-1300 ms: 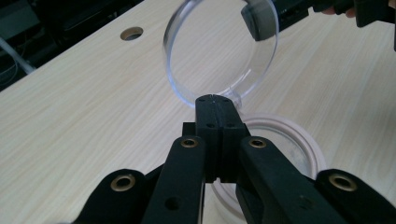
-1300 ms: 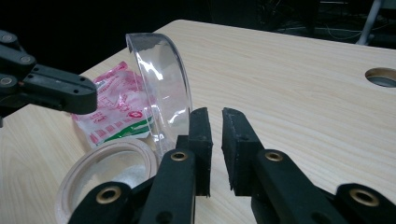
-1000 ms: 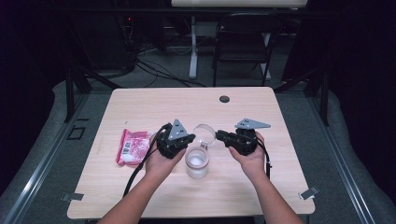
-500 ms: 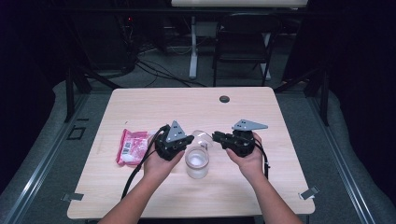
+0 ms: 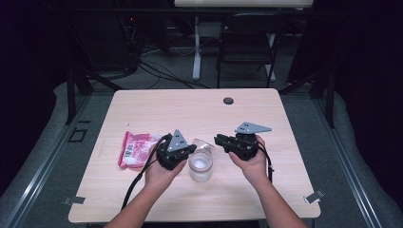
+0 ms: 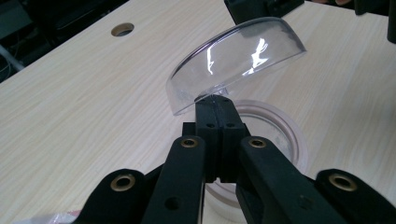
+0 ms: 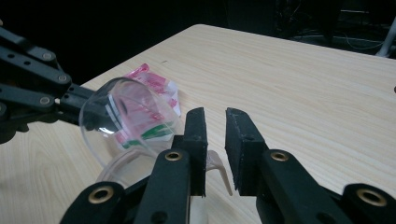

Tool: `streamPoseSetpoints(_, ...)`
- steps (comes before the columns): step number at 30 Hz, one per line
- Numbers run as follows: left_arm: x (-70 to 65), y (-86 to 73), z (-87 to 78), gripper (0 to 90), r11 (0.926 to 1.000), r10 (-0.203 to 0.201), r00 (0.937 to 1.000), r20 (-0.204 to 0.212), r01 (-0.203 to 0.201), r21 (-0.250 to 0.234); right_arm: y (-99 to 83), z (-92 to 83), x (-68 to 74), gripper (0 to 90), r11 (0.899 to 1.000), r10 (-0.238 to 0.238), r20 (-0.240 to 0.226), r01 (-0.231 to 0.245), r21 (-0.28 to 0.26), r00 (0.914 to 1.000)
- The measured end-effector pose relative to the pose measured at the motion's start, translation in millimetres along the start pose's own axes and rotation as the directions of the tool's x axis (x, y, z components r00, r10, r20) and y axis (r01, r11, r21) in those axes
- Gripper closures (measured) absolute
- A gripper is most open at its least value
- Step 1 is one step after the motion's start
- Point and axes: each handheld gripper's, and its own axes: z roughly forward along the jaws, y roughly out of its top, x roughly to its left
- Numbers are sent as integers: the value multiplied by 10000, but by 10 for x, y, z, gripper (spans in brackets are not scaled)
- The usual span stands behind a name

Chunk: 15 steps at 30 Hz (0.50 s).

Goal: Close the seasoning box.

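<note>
1. Left claw [image 6: 215, 105] clamped on clear domed plastic lid [image 6: 236, 60], held tilted just above round clear plastic tub [image 5: 200, 166] on pale wooden desk [image 5: 266, 118];
2. Right claw [image 7: 215, 123] empty, narrow gap, jaws just been opening, beside lid.

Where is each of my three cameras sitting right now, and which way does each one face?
High view: above the person's side, looking forward and down on the table; both forearms, left gripper, right gripper.
Left gripper view: rides the left gripper, looking along its jaws, shut on the clear lid over the jar.
Right gripper view: rides the right gripper, jaws parted, facing the lid and pink packet.
Shared: the lid appears in all three.
</note>
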Motion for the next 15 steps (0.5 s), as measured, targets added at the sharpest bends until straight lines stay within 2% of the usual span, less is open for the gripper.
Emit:
streamPoseSetpoints(8,-77,-107,5,900,9999,10,9997,244,-14,145,-9,13,-3,772,10000,40,-9,-40,28,10000)
streamPoseSetpoints(15,-138,-194,16,900,9996,23,9996,292,-31,285,-15,10,-14,771,10000,76,15,-76,65,10000)
